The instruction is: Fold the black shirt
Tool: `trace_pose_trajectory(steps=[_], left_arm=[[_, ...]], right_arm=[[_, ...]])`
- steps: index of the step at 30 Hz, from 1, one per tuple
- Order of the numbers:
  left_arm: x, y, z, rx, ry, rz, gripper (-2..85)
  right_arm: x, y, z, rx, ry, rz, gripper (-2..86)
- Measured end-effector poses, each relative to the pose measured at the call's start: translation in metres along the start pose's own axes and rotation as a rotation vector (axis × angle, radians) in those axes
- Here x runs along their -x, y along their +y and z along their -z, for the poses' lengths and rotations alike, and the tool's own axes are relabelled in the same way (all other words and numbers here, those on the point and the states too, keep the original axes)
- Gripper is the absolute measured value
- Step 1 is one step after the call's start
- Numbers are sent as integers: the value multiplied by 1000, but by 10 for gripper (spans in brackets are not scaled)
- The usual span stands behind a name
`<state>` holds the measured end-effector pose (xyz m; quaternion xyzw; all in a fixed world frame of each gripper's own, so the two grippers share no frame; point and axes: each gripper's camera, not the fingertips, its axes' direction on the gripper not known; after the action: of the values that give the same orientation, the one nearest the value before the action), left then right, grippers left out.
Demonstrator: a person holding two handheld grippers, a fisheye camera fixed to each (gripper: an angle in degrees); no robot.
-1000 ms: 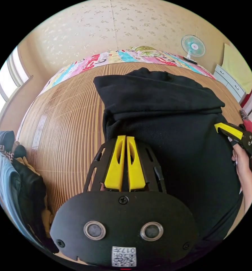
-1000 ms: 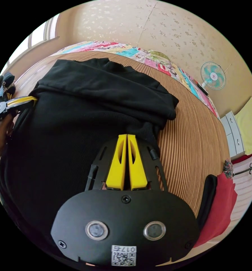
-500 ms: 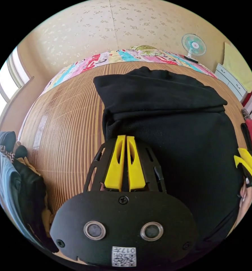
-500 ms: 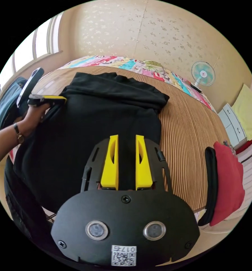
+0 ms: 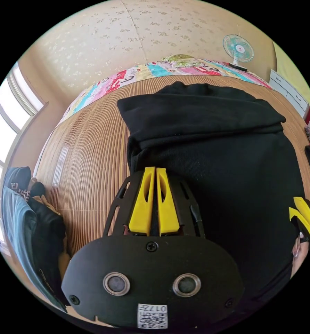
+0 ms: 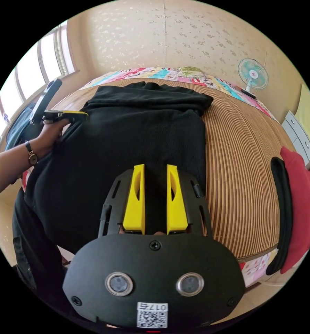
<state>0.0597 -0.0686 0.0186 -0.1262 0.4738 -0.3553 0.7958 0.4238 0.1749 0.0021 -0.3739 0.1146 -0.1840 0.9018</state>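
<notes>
Bamboo matting (image 5: 89, 146) bore the black shirt (image 5: 217, 146), top folded down ahead of the left gripper (image 5: 154, 174) pinching its edge; right gripper (image 6: 155, 174) gaped empty, further folds remained.

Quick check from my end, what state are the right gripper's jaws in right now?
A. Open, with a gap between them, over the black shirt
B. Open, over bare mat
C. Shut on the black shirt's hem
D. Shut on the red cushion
A: in the right gripper view the right gripper has its yellow jaws parallel and apart, with the black shirt showing through the gap.
</notes>
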Motion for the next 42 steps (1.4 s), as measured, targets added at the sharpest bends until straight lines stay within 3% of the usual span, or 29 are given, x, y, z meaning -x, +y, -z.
trace_pose_trajectory(steps=[6,8,10,13,16,20,24,31,33,35,37,39,42], left_arm=[[61,70,71,35,271,222,-9],[98,124,102,-55,407,320,-9],[147,214,152,-272,518,469,-8],[181,294,199,-411,584,424,-3],[185,323,223,-289,498,293,24],[175,324,228,-119,430,119,68],[197,316,206,3,572,123,96],[185,282,183,145,582,123,86],[187,274,190,131,615,114,63],[203,272,207,39,757,128,56],[239,273,225,-97,1031,158,53],[262,274,229,-116,1128,168,52],[280,270,220,31,1001,197,52]], right_arm=[[7,-11,-2,6,-24,-15,101],[13,-14,-2,4,-16,-10,101],[23,-20,-2,1,-7,-2,101],[34,-29,-1,-1,1,6,101],[38,-39,1,-2,-17,-15,101],[52,-53,5,-7,-3,-10,101],[69,-71,11,-9,8,-6,101],[90,-111,24,-8,-5,-13,99],[88,-123,29,-4,-40,-34,98],[88,-138,35,16,-68,-44,95],[80,-168,53,114,-138,-5,88],[77,-184,75,195,-136,33,82],[66,-177,130,167,-155,19,91]])
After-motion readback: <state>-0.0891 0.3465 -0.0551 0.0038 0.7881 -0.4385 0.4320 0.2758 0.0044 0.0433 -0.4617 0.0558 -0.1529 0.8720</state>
